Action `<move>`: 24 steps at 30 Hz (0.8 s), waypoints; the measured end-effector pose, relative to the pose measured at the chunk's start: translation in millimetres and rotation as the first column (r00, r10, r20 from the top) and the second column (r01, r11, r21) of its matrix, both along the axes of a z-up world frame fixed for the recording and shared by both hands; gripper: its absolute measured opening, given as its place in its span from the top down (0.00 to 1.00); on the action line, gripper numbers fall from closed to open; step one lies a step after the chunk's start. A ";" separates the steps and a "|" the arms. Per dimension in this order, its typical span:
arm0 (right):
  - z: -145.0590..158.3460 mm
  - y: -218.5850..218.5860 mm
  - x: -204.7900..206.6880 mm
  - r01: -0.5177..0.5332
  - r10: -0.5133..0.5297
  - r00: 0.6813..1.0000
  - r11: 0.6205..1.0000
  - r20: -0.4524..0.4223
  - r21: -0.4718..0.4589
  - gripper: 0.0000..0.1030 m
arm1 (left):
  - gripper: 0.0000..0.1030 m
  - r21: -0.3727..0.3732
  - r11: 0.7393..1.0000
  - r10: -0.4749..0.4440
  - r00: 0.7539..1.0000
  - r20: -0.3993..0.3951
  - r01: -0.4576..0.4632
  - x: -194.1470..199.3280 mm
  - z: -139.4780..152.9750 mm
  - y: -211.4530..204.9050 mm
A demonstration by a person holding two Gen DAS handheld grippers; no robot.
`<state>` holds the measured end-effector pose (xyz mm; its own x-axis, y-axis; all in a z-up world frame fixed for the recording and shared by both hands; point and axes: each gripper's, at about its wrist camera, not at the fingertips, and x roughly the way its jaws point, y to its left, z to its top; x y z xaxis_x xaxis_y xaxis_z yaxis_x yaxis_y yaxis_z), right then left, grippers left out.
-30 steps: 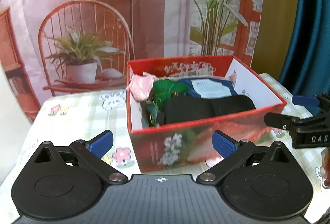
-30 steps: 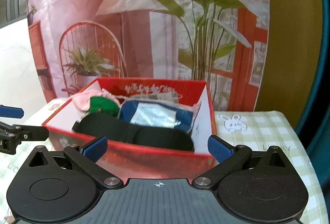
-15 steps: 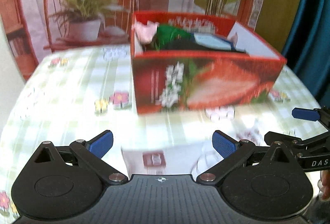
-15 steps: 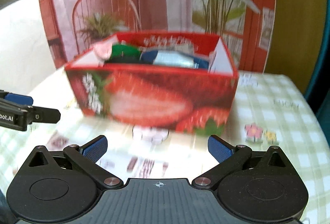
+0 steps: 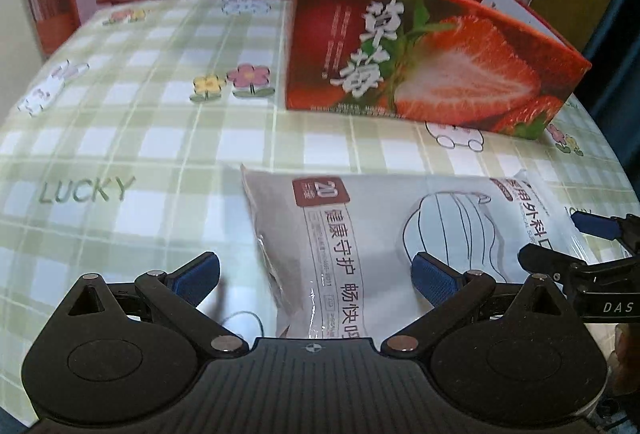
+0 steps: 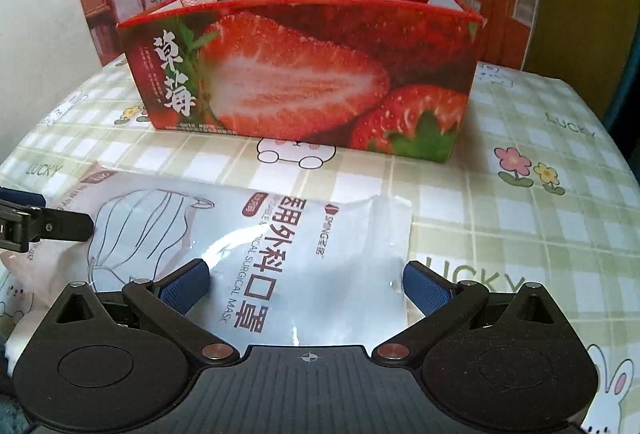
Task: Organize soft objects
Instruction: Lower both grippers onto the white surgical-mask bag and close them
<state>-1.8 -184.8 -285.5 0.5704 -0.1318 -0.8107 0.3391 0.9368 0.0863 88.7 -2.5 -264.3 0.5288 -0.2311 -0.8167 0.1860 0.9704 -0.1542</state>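
Both grippers have dropped from looking down into the strawberry box (image 6: 304, 74) to just above the tablecloth (image 5: 120, 138), so the pack of surgical masks (image 6: 256, 246) lying flat in front of the box now fills their view. The left gripper (image 5: 316, 280) and right gripper (image 6: 304, 284) each hang over one end of the pack, jaws wide apart, holding nothing. I'd say the pack is the next soft thing bound for the box, which already holds green and pink items.

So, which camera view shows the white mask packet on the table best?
The right wrist view: the mask packet lies flat there, nearly whole, its "SURGICAL MASK" print readable. The left wrist view shows the packet too, but its right end is cut off behind the right gripper.
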 end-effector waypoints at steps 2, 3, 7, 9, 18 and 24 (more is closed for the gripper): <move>-1.7 -1.3 -0.5 0.008 -0.008 1.000 1.000 0.003 0.013 0.00 | 0.00 -0.027 1.000 0.000 1.000 -0.019 -0.001 0.9 -6.0 2.1; -2.7 -1.8 -0.7 0.011 -0.012 1.000 1.000 0.006 0.017 0.00 | 0.00 -0.047 0.999 0.003 1.000 -0.029 -0.004 1.5 -9.0 3.2; -8.5 -5.0 0.7 0.021 -0.021 1.000 0.998 -0.002 0.061 0.00 | 0.00 -0.033 0.999 -0.004 1.000 -0.004 0.003 -3.4 -10.9 2.6; -9.9 -6.2 -0.3 0.031 -0.031 1.000 0.997 0.006 0.075 0.00 | 0.00 -0.023 1.000 -0.007 1.000 0.001 0.007 -3.5 -12.1 -0.3; -12.8 -4.0 0.1 0.018 -0.019 1.000 0.998 0.012 0.057 0.00 | 0.00 -0.009 1.000 -0.004 1.000 0.014 0.005 -3.7 -13.6 -3.0; -12.8 -3.8 -1.5 0.023 -0.025 0.999 0.998 0.020 0.062 0.00 | 0.00 -0.011 1.000 -0.007 1.000 0.013 0.007 -2.6 -13.9 -2.2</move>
